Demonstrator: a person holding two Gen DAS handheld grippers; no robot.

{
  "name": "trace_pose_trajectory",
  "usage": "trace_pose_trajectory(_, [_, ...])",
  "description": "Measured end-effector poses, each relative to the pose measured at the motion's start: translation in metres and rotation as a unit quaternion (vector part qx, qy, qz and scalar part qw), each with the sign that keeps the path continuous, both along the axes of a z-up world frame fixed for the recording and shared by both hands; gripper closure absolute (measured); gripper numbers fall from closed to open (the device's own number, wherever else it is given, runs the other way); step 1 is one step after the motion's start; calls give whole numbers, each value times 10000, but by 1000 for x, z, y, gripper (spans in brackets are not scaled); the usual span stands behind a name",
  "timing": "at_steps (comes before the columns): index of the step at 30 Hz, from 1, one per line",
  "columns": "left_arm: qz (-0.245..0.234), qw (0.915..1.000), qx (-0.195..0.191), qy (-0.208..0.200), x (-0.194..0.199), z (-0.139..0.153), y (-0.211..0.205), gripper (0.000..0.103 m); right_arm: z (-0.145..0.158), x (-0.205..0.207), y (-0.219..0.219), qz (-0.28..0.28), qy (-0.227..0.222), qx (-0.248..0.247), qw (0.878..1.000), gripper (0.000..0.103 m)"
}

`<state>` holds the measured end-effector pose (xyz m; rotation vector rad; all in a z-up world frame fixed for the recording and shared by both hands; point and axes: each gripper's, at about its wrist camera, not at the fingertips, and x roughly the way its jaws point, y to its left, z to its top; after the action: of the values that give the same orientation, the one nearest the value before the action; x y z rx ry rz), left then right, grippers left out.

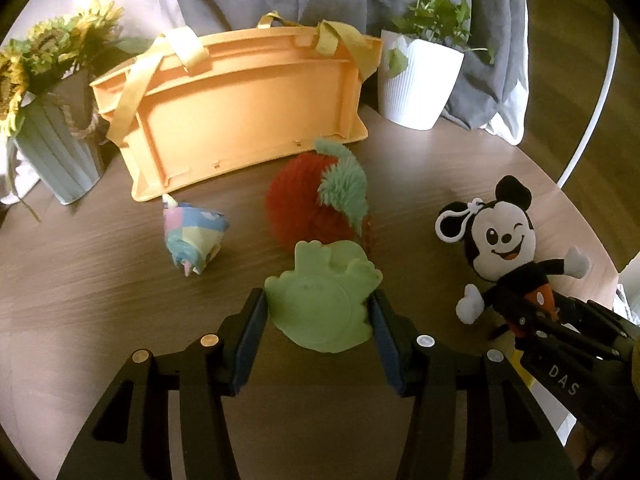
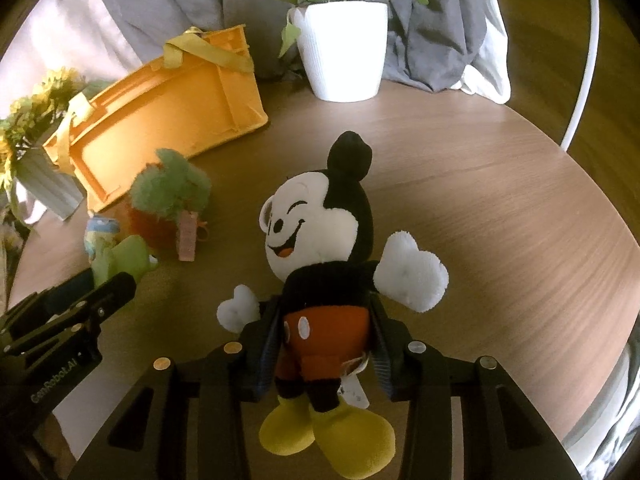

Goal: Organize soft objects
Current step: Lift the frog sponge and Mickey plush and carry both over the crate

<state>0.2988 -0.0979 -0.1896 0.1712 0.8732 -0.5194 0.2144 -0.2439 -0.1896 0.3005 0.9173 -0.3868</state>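
Left gripper [image 1: 318,312] clamps the green toy [image 1: 322,304]; right gripper [image 2: 326,332] clamps the mouse plush [image 2: 320,264].

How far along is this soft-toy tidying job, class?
Done: nothing visibly stored; the orange plastic bin lies tipped on its side. In hand: left gripper clamps the flat green toy; right gripper clamps the Mickey plush. Left: red fuzzy ball, pastel pouch.

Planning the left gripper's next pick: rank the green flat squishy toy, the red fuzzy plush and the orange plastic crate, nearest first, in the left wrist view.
1. Green flat squishy toy: between the left gripper's fingers.
2. Red fuzzy plush: just behind it.
3. Orange plastic crate: at the back, tipped on its side.
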Motion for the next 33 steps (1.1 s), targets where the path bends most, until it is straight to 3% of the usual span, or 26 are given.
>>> trace_pose_trajectory(16, [390,9980,-305,-402,-19,51,19,52,47,-5,9,385,-571,-152,9975,62])
trace_pose_trajectory(33, [742,9903,-580,-1017,-19,105,36,52,103,10,20,769,-1213,-313,9891,62])
